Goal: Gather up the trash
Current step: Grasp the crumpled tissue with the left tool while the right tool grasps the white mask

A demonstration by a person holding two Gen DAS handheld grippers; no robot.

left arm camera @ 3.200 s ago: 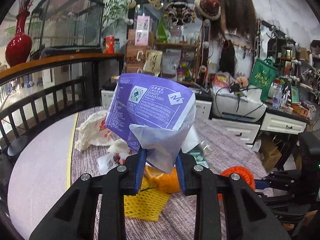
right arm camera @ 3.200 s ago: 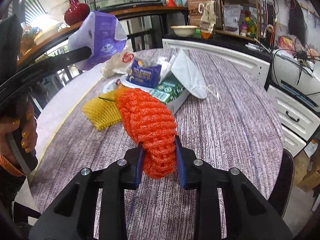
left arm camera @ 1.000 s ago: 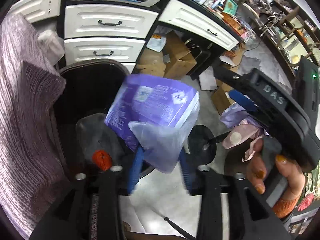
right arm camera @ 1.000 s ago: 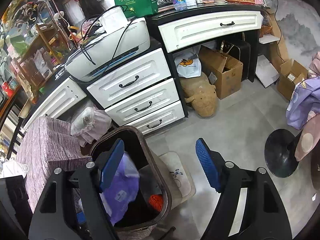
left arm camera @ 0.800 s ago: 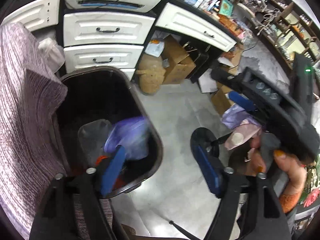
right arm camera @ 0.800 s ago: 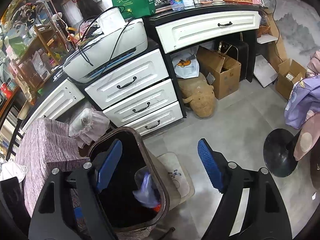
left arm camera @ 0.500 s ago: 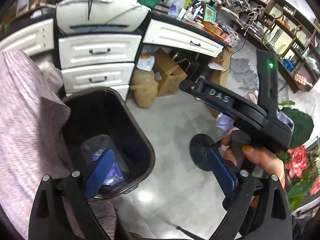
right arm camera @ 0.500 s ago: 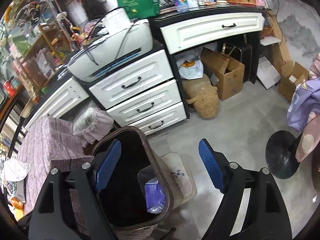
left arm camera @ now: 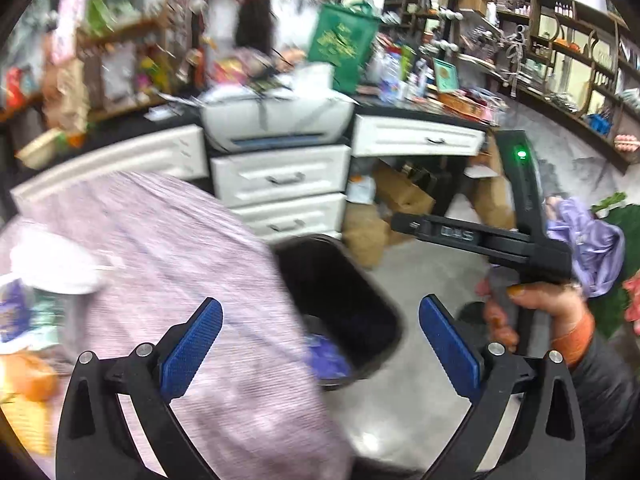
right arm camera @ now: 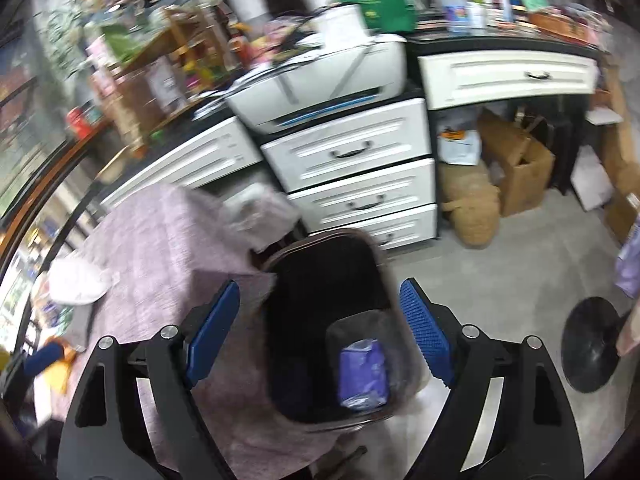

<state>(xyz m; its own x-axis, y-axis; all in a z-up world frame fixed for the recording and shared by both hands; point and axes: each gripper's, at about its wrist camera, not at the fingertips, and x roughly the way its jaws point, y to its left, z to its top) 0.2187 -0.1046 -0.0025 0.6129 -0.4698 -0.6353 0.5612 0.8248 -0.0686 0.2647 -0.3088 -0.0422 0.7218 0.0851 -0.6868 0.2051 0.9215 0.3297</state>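
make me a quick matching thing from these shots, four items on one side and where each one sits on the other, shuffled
Things:
1. purple wrapper
2. trash bin
3. white printer
4. cardboard box

Places:
A. on the floor under the counter, right of the drawers
B. on top of the white drawer unit
C. inside the bin, in a clear bag
D. on the floor at the table's edge, in front of the drawers

Pairs: 1-C, 2-D, 3-B, 4-A
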